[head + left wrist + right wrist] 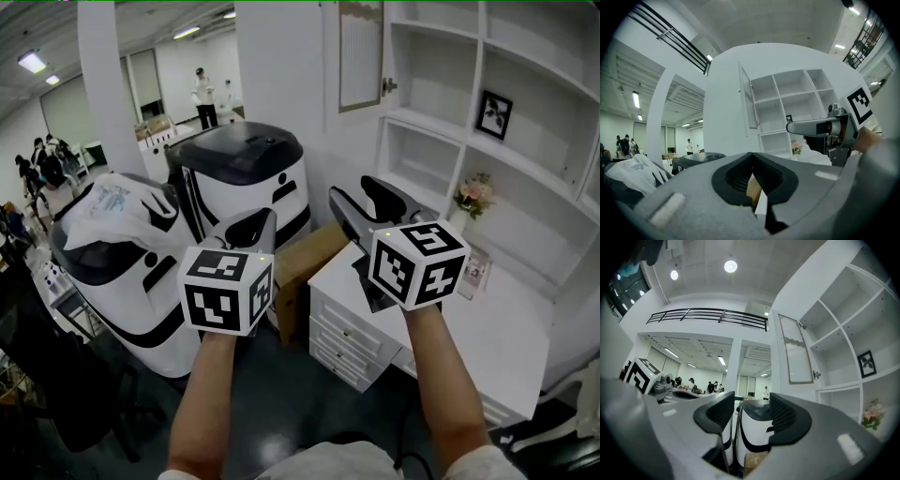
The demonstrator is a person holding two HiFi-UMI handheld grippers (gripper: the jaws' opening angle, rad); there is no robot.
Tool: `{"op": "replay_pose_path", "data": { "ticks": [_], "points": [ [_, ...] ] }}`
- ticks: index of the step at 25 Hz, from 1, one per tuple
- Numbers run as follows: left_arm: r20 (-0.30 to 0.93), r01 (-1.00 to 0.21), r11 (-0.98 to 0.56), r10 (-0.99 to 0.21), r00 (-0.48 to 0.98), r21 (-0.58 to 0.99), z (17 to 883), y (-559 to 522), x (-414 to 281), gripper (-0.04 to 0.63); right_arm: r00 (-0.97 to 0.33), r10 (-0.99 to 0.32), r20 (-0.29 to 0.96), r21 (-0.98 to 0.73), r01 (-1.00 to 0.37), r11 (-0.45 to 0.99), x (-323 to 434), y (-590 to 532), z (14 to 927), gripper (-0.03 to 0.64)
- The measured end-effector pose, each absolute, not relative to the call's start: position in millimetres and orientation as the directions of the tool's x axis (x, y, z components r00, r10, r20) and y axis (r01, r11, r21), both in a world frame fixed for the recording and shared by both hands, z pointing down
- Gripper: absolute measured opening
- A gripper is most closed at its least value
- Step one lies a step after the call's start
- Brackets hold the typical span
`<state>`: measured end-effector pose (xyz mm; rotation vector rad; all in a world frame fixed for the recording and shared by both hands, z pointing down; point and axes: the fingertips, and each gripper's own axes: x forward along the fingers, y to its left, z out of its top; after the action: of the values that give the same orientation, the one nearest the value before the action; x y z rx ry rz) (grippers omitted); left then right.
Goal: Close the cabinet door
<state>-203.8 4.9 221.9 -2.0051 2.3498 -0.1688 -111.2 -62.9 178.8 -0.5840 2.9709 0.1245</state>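
Two tools hang well below the open cabinet door (pixel 360 54): left tool (pixel 261 219) closed, right tool (pixel 364 199) spread, empty.

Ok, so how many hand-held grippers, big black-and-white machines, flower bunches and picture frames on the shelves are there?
Hand-held grippers: 2
Black-and-white machines: 2
Flower bunches: 1
Picture frames on the shelves: 1
Total: 6

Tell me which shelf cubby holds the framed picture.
The cubby right above the one with the flowers: a black-framed picture stands in it, while the other cubbies show none.
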Motion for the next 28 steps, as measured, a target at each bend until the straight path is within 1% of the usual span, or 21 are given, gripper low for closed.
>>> {"op": "replay_pose_path", "data": {
  "ticks": [16,20,28],
  "points": [
    [0.024,-0.988,0.123,-0.992,-0.125,-0.092,236.7,-37.8,-237.8,-0.003,-0.899,-0.410,-0.154,0.044,-0.420,0.906,-150.4,-107.0,178.2,0.259],
    [0.023,-0.988,0.115,-0.993,-0.118,-0.099,235.8,-59.8,-248.6,-0.003,-0.899,-0.407,-0.163,0.044,-0.419,0.907,-165.9,-128.1,175.4,0.273],
    [0.014,-0.985,0.133,-0.991,-0.135,-0.109,228.4,-112.8,-279.8,-0.003,-0.895,-0.405,-0.186,0.034,-0.418,0.908,-198.3,-186.6,164.4,0.275]
  ]
}}
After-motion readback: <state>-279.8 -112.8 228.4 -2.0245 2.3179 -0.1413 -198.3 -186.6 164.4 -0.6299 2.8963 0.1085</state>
